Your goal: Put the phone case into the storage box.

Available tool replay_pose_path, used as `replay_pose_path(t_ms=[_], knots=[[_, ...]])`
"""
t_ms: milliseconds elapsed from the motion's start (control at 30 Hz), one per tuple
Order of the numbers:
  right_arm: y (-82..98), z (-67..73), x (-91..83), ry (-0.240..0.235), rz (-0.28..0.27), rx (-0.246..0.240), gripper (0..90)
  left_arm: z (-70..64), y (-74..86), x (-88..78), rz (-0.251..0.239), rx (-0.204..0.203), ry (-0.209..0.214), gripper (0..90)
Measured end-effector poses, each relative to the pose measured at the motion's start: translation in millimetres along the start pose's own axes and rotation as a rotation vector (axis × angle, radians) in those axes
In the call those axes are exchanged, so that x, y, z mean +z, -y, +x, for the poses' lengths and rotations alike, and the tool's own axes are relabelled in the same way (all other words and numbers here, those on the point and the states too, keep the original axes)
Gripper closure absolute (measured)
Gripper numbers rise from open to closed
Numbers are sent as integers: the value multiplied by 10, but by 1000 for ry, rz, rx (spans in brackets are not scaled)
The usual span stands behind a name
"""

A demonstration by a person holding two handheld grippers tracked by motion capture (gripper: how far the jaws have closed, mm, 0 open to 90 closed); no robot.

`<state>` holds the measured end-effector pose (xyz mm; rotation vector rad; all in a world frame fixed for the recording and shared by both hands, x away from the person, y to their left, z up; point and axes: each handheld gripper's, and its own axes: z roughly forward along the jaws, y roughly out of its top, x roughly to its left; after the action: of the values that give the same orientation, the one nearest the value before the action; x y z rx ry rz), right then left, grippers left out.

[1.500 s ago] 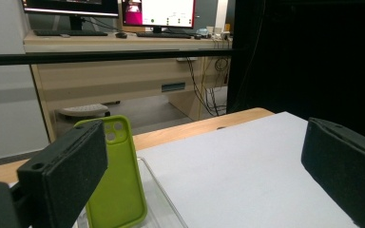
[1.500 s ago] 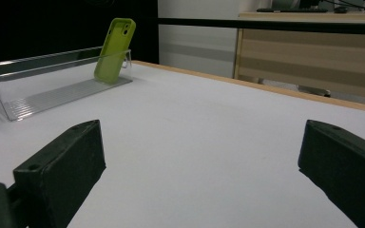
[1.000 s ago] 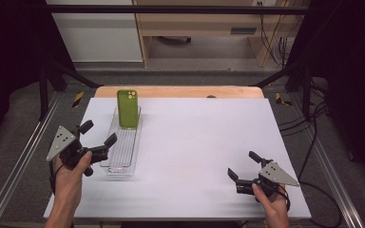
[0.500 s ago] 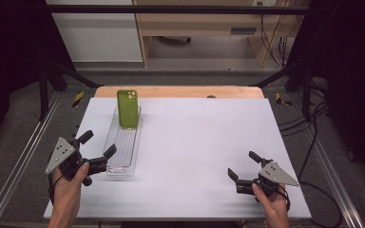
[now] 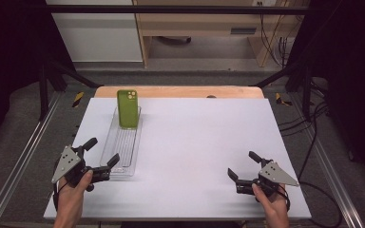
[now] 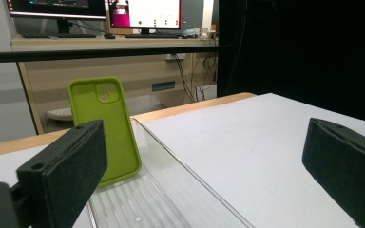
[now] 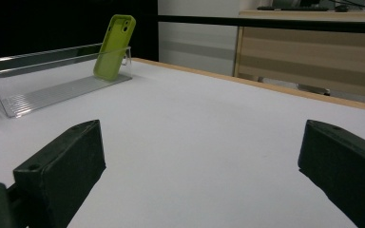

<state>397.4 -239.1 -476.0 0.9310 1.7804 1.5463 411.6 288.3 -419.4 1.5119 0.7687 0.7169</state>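
Note:
A green phone case [image 5: 128, 108] leans upright against the far end of a long clear plastic tray [image 5: 116, 159] on the left of the white table; the left gripper view shows the case [image 6: 107, 129] and the tray [image 6: 171, 190], the right gripper view the case [image 7: 114, 46] and the tray [image 7: 43, 90]. My left gripper [image 5: 102, 154] is open at the tray's near left corner, with nothing between its jaws. My right gripper [image 5: 243, 167] is open near the table's front right, over bare table.
The white table top [image 5: 199, 142] has a wooden strip [image 5: 180, 91] along its far edge. Metal rails [image 5: 19, 166] run along both sides of the table. A wooden desk [image 5: 209, 23] and cables stand beyond the far edge.
My left gripper has drawn back toward the near edge and a little left, away from the tray's side. The right gripper has stayed put.

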Motion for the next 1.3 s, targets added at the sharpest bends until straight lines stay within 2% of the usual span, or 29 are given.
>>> replay_pose_path(t_ms=[100,267,1033,1167,1300], knots=[[1,0,0,1,1,0,18,1,44,-8,7,9,-6,11],[0,4,0,0,2,-2,18,18,119,-27,13,-4,-14,11],[-1,-1,-2,7,-3,-28,19,12,252,-76,8,16,-14,11],[0,-12,4,19,-6,-41,20,21,286,-75,7,20,-14,11],[2,-24,13,46,-12,-62,14,31,305,-68,-1,6,-25,11]])
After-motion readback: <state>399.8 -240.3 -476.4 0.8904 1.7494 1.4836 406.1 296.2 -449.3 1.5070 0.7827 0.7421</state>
